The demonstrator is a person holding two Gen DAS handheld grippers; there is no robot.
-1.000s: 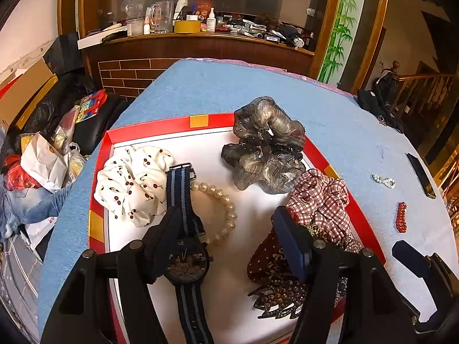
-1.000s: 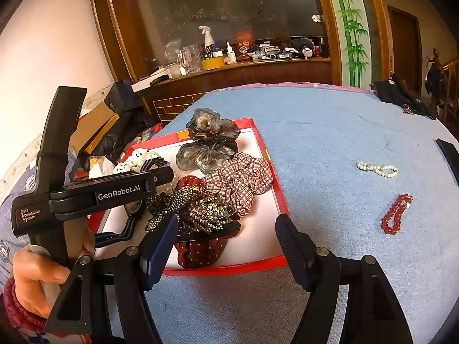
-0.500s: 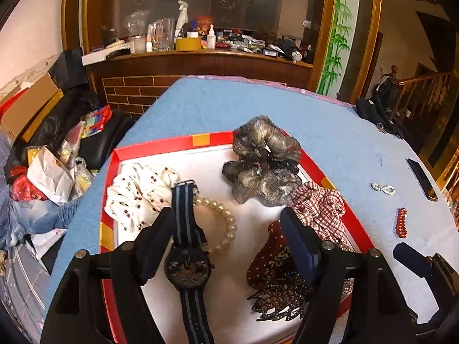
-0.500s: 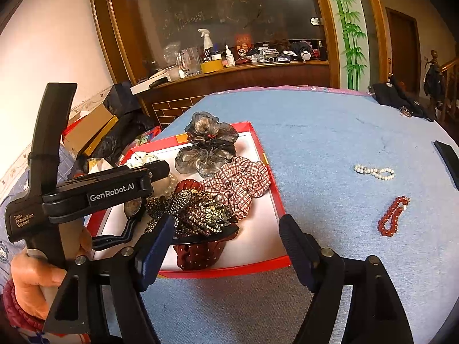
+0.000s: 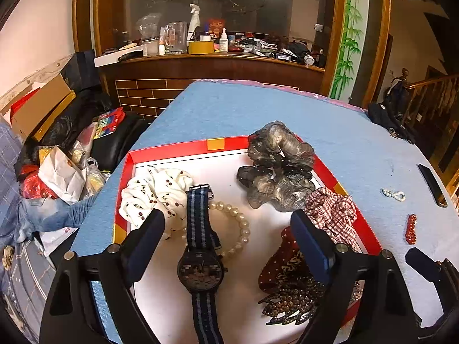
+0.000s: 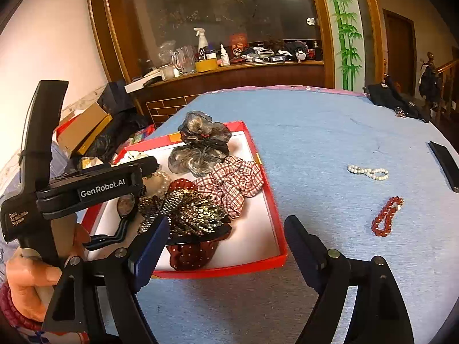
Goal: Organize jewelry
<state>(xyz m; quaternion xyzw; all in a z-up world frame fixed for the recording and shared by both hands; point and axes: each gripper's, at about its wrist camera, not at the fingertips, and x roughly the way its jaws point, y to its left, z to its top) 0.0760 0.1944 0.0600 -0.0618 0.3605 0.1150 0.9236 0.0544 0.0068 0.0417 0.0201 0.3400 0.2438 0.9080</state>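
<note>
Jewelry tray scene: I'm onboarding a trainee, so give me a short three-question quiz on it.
1. True or false: the red bead bracelet lies inside the red tray.
2. What lies under the wristwatch strap: A pearl bracelet, B plaid scrunchie, C hair clip?
3. Fill in: both the left gripper and the right gripper are ____.

Key: 1 false; 2 A; 3 open.
</note>
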